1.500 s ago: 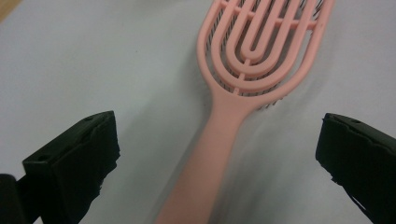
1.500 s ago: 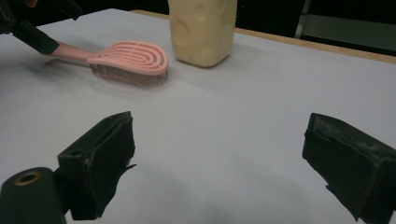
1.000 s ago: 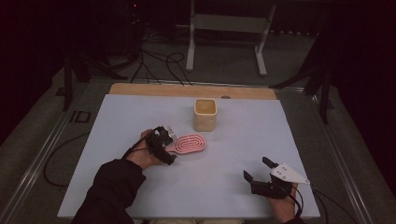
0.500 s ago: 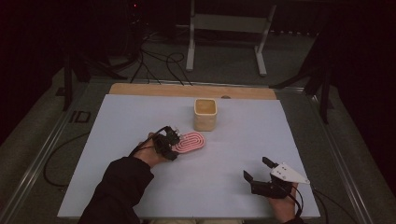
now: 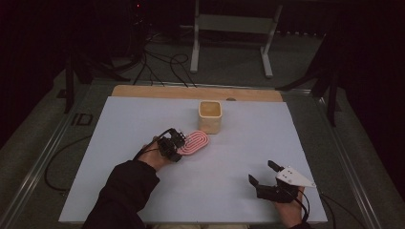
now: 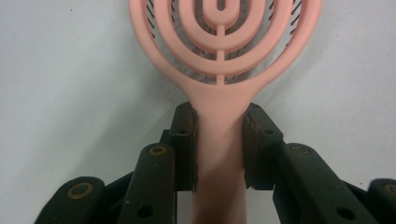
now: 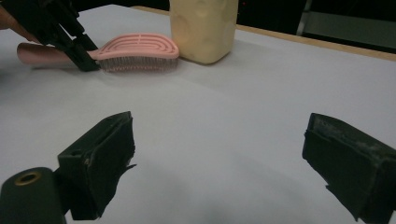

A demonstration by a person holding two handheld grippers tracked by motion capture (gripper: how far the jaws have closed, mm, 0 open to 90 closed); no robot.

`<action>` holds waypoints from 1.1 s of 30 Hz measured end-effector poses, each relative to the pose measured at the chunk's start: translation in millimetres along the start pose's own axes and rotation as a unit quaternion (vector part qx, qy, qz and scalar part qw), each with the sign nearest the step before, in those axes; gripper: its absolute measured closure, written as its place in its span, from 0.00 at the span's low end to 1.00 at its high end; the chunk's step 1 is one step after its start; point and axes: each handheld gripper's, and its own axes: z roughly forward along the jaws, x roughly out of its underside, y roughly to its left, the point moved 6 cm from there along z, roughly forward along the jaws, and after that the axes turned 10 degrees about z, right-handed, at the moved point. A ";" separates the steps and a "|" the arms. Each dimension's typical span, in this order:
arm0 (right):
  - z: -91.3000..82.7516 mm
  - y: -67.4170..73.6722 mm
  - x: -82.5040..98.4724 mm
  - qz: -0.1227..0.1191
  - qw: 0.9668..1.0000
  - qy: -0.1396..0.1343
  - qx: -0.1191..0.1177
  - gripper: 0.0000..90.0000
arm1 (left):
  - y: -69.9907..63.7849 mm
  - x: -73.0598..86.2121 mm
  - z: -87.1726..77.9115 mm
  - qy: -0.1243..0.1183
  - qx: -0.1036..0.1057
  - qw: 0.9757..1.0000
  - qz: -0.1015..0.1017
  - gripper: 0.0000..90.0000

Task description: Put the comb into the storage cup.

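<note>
A pink hairbrush [image 5: 197, 142] lies bristles down on the white table top, its head toward a cream square cup [image 5: 210, 116]. My left gripper [image 5: 177, 146] has just been closing and now sits shut on the brush handle [image 6: 219, 140], both pads pressed against its sides just below the head. In the right gripper view the brush [image 7: 137, 52] lies flat beside the cup [image 7: 203, 28]. My right gripper [image 5: 261, 173] rests near the front right of the table with its jaws wide apart and nothing between them [image 7: 219, 158].
The white board [image 5: 119, 129] covers a wooden table whose far edge [image 5: 157, 90] shows as a tan strip. A metal stand [image 5: 231, 36] and loose cables [image 5: 162, 62] are on the floor behind. Dark rails run along both sides.
My left gripper has slid a little right along the table to the brush handle and its jaws have closed onto it. The brush, cup and right gripper have stayed put.
</note>
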 end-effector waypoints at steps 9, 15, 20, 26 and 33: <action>0.1 -0.8 0.1 0.000 1.000 0.000 0.001 0.10 | -2.8 -1.3 -5.8 -0.023 -0.010 1.000 -0.007 0.78; 0.0 -1.2 -0.1 0.000 1.000 -0.001 0.002 0.10 | -3.7 -2.0 -20.2 -0.054 -0.028 0.998 -0.014 0.78; -0.1 -1.1 -0.2 -0.001 1.000 -0.001 0.002 0.10 | -3.7 -0.8 -30.0 -0.073 -0.046 0.996 -0.021 0.78; -0.1 -1.8 0.0 0.001 1.000 0.000 0.003 0.10 | -0.9 3.1 -43.9 -0.107 -0.071 0.991 -0.042 0.78; 0.2 -1.7 0.2 -0.001 1.000 0.001 0.003 0.10 | 3.4 9.0 -55.8 -0.137 -0.102 0.984 -0.059 0.78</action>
